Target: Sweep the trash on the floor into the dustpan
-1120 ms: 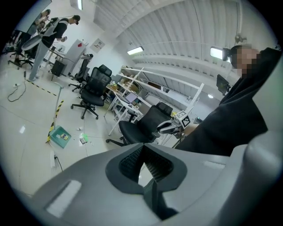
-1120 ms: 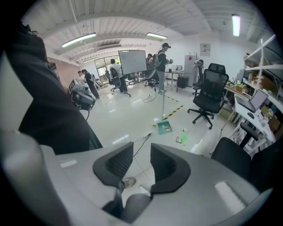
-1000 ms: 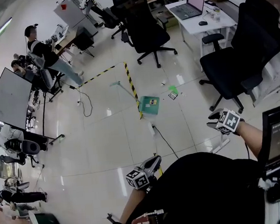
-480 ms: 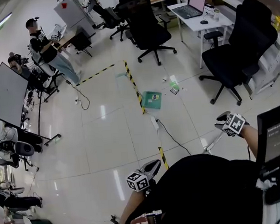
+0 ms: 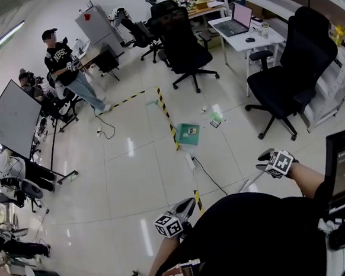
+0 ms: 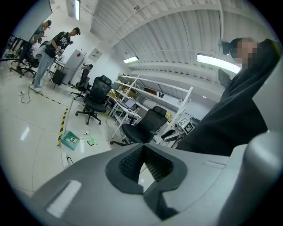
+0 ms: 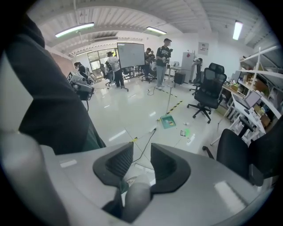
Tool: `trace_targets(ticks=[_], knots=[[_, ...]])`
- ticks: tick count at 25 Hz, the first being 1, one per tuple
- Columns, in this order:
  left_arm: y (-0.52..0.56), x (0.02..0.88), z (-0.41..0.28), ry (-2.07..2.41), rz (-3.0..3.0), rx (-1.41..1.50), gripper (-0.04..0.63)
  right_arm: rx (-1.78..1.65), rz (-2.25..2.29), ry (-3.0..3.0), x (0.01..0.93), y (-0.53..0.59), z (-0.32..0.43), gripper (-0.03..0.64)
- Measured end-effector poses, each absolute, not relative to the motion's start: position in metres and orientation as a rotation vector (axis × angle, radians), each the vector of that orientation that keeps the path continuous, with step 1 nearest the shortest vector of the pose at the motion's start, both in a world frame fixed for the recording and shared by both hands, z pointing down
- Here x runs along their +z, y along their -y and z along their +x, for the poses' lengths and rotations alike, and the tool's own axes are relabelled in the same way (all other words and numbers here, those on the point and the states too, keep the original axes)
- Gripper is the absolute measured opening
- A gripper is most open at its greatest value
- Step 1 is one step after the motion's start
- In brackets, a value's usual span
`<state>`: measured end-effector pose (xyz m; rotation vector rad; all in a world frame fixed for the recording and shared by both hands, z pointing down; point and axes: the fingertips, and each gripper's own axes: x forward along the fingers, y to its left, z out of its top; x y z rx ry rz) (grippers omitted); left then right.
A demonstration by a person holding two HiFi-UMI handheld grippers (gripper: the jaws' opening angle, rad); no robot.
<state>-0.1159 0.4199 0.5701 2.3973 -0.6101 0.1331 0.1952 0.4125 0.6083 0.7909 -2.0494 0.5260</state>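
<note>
Dustpan: teal, square, flat on floor, head view centre | trash: small scraps just right of it | left gripper: clenched, empty | right gripper: clamping pale stick

Left gripper points nearly level, right gripper tilts downward, both held forward, jaws closed
</note>
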Motion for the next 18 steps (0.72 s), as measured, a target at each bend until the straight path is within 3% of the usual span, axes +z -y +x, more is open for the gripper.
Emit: trace_targets(ticks=[18], knots=[[-0.440, 0.570, -0.117, 0.644, 2.380, 0.128, -0.006, 0.512, 0.670, 2.054, 0.617, -0.438, 0.176, 0.123]])
